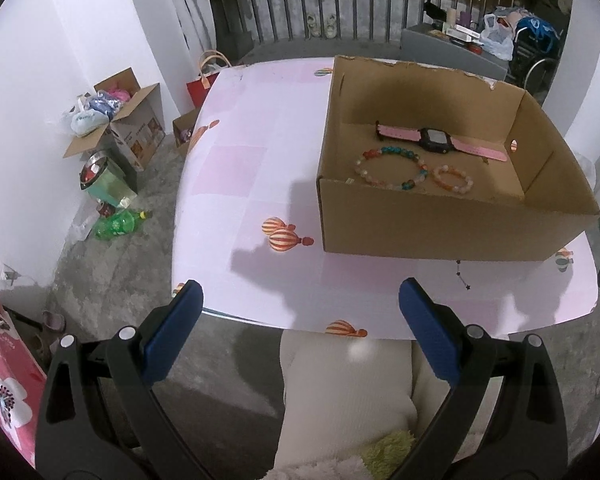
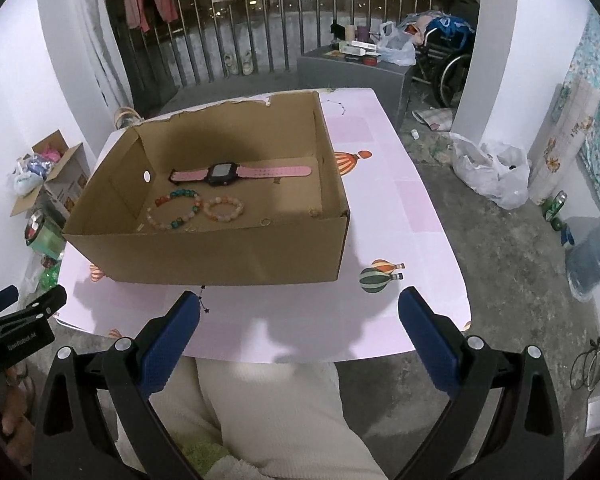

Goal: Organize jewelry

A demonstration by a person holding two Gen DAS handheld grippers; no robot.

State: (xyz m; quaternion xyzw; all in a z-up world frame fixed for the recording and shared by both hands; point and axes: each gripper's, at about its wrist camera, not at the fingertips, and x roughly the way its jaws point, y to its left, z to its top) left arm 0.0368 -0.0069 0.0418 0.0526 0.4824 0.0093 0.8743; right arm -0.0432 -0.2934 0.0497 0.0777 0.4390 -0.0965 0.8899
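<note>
An open cardboard box (image 1: 440, 228) (image 2: 204, 256) stands on the pink table (image 1: 260, 160) (image 2: 384, 216). Inside lie a pink-strapped watch (image 1: 436, 140) (image 2: 224, 174), a large multicoloured bead bracelet (image 1: 392, 168) (image 2: 176, 210) and a small pink bead bracelet (image 1: 454, 178) (image 2: 223, 209). Small rings (image 2: 265, 222) rest by the box's near wall. A thin star-charm chain (image 1: 462, 276) (image 2: 203, 300) lies on the table in front of the box. My left gripper (image 1: 300, 312) and right gripper (image 2: 298, 314) hang open over the table's near edge, both holding nothing.
A person's pale trousers (image 1: 340, 392) show below both grippers. On the grey floor left of the table are cardboard boxes (image 1: 128, 120), bottles (image 1: 116, 224) and bags. On the floor to the right are a white plastic bag (image 2: 488, 168), a water jug (image 2: 596, 256) and a wheelchair (image 2: 444, 64).
</note>
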